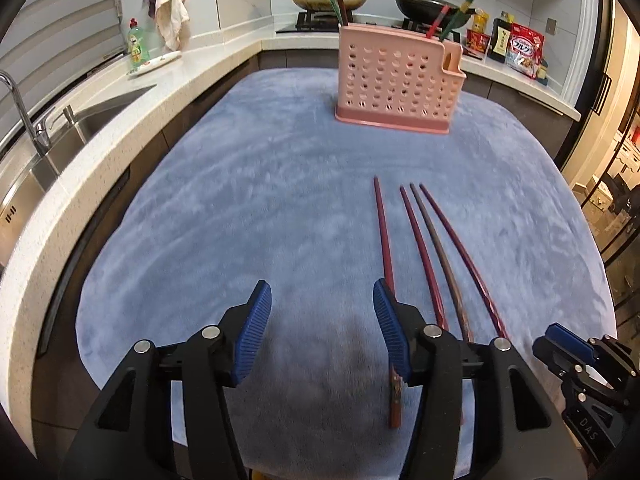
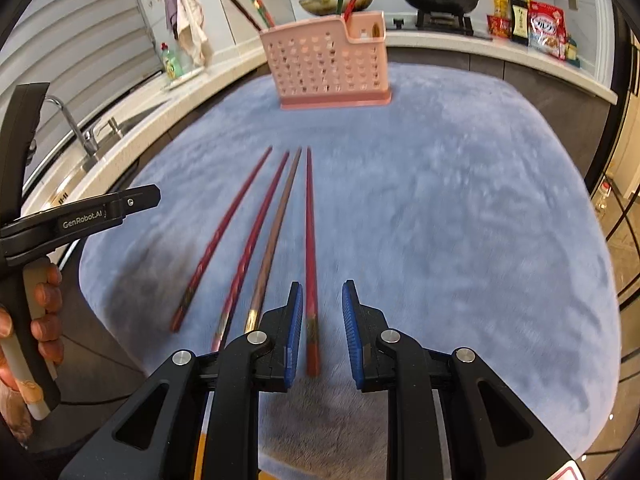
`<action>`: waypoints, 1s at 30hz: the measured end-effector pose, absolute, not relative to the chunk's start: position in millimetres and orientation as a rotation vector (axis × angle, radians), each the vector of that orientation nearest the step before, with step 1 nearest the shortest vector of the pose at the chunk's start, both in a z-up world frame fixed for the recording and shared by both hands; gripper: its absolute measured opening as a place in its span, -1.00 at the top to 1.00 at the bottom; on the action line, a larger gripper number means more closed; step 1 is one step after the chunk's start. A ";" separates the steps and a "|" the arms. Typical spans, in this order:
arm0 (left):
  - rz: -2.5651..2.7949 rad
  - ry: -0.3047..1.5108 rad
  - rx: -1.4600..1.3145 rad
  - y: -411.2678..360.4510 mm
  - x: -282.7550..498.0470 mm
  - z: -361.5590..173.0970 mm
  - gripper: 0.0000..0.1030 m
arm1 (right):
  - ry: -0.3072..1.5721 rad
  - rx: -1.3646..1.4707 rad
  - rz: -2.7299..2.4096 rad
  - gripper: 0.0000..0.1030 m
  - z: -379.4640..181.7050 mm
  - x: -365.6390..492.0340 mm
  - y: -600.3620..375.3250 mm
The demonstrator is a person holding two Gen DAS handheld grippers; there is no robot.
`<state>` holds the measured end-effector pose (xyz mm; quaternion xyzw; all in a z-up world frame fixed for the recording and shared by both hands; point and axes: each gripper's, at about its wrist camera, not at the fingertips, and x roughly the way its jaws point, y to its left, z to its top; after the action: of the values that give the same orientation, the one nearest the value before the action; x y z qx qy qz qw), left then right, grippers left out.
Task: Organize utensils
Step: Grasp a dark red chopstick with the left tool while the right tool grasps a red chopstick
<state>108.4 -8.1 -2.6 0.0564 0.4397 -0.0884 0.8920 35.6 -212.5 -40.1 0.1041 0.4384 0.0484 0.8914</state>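
Several dark red and brown chopsticks (image 2: 256, 236) lie side by side on a blue-grey cloth (image 2: 440, 200), also in the left wrist view (image 1: 416, 240). A pink perforated utensil holder (image 1: 394, 82) stands upright at the far side with several chopsticks in it; it also shows in the right wrist view (image 2: 328, 66). My left gripper (image 1: 322, 304) is open over bare cloth, left of the chopsticks, its right finger beside the leftmost one. My right gripper (image 2: 322, 300) is open, with the rightmost chopstick (image 2: 311, 256) lying between its fingers near its thick end.
A white counter with a steel sink (image 1: 60, 148) and tap runs along the left. A dish-soap bottle (image 1: 138, 44) stands behind it. Two pans (image 1: 434, 6) sit on the stove at the back. Food packets and a bottle (image 1: 520, 46) stand at the back right.
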 end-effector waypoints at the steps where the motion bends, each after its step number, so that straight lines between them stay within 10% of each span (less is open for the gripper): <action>1: -0.187 0.922 0.116 -8.2 105.9 -6.3 0.01 | 0.918 0.216 0.102 0.60 -43.3 35.0 -210.6; 30: -0.254 1.045 0.139 -20.6 74.5 -56.6 -0.21 | 0.960 0.177 0.079 0.85 -67.5 32.5 -204.4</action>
<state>74.5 -20.6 -56.6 0.0661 0.4972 -0.1210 0.8566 32.5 -204.4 -67.5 0.0852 0.4610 0.0381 0.8825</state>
